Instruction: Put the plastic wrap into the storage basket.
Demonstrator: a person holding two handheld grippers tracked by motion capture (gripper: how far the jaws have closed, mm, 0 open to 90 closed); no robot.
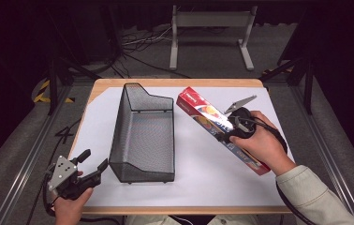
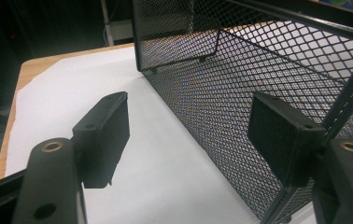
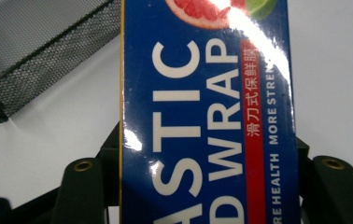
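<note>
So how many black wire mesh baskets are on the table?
1. The black wire mesh basket stands mid-table on the white sheet, between the open left gripper and the plastic wrap box.

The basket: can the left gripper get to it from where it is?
Probably yes. The left gripper sits open right beside the basket, its near corner just by one jaw, and nothing lies between them on the white sheet.

The right gripper (image 1: 231,131) clasps the plastic wrap box (image 1: 203,114) beside the mesh basket (image 1: 142,140).

A light wooden counter (image 1: 101,84) with a white paper sheet (image 1: 203,173) stands on a grey carpet floor (image 1: 16,140). Behind it are a grey metal stand (image 1: 210,21), black cables (image 1: 140,44) and dark walls.
</note>
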